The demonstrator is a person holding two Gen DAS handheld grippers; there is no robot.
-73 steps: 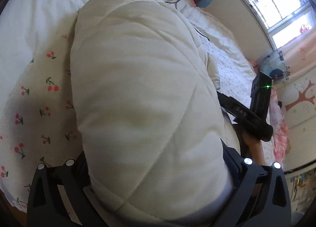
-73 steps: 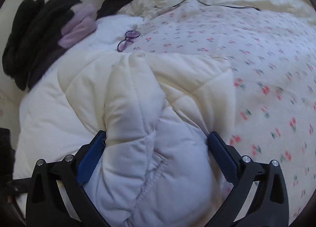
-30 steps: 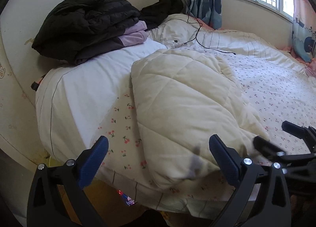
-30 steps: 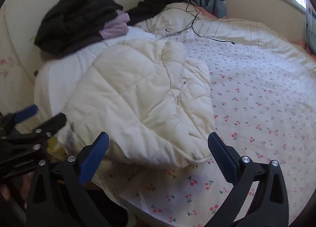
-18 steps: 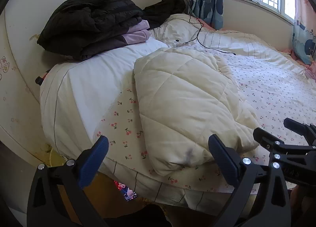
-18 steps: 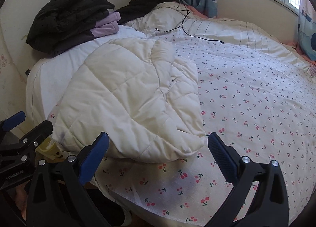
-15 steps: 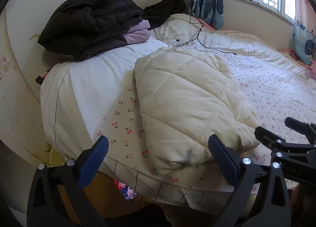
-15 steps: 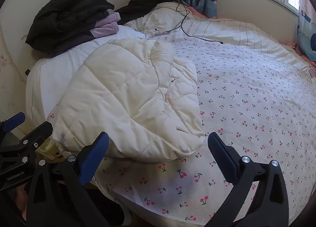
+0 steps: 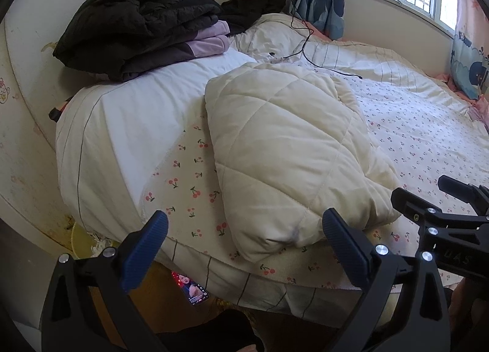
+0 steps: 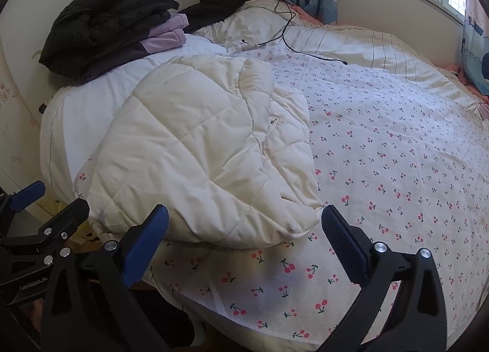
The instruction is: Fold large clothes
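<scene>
Your left gripper (image 9: 244, 240) and right gripper (image 10: 244, 226) both hang with jaws spread wide, holding nothing, just off the bed's near edge. The cream quilted padded coat (image 9: 290, 150) lies folded on the cherry-print bedsheet (image 10: 397, 153) (a pile of black jackets (image 9: 137, 12) sits behind it).

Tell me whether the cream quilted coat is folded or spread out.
Folded. The coat lies on the bed as a compact padded bundle, one layer doubled over another, no sleeves hanging loose. Neither gripper touches it.
</scene>
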